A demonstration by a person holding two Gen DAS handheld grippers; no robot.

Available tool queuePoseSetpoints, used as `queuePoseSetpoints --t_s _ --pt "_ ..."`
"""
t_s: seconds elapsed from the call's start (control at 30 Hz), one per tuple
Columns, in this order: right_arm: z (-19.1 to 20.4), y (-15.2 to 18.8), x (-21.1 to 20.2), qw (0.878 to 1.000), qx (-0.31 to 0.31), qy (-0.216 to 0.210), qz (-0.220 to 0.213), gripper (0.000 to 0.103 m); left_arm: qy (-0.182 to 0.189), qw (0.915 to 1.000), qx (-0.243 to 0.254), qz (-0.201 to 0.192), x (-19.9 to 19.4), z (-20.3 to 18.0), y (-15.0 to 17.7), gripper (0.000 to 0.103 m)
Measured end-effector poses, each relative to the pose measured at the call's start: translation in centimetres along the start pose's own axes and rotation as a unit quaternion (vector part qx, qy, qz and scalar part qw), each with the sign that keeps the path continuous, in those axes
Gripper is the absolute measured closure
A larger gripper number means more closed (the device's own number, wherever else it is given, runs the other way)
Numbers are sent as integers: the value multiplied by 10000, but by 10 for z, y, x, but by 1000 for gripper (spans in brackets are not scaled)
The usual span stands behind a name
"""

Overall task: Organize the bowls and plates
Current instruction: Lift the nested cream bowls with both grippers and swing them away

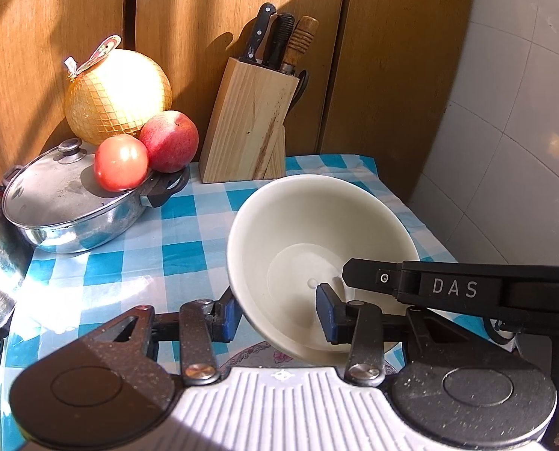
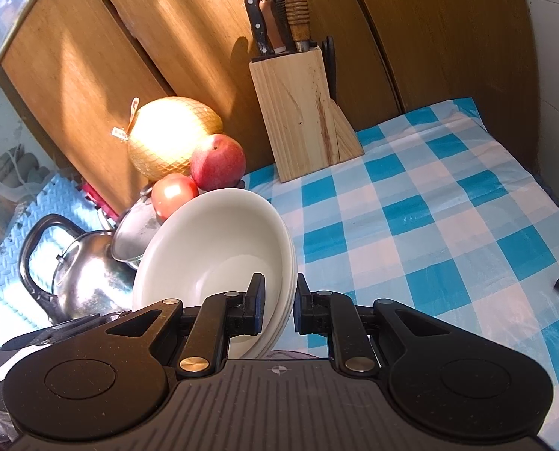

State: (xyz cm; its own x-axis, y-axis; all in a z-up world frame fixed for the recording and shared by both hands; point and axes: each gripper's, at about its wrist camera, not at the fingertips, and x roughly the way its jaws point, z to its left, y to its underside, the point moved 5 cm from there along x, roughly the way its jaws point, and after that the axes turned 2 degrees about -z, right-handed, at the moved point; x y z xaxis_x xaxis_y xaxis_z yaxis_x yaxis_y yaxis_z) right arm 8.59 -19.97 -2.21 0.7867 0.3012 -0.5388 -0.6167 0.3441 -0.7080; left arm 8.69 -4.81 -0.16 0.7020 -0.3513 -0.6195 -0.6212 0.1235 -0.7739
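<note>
A blue-checked tablecloth [image 2: 448, 203] covers the counter. The left gripper [image 1: 277, 314] pinches a tilted white bowl [image 1: 309, 225] by its near rim; the right gripper [image 2: 279, 302] clamps stacked plates [image 2: 212, 251] at their near edge. Both look glazed, slick and breakable, so rim holds need firm pressure.

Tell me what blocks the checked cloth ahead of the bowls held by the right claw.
Nothing visible: the blue-and-white checked cloth lies bare right of the stacked white bowls; the wooden knife block stands far back.

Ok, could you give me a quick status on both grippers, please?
Left gripper straddles white bowl wall. Right gripper straddles stacked white bowls rim. Floral plate below.
</note>
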Motion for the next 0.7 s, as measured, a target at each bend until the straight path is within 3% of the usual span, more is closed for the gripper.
queuePoseSetpoints --t_s 0.7 --pt "-5 42 -42 9998 143 -6 -102 82 166 9997 144 42 -36 -20 36 69"
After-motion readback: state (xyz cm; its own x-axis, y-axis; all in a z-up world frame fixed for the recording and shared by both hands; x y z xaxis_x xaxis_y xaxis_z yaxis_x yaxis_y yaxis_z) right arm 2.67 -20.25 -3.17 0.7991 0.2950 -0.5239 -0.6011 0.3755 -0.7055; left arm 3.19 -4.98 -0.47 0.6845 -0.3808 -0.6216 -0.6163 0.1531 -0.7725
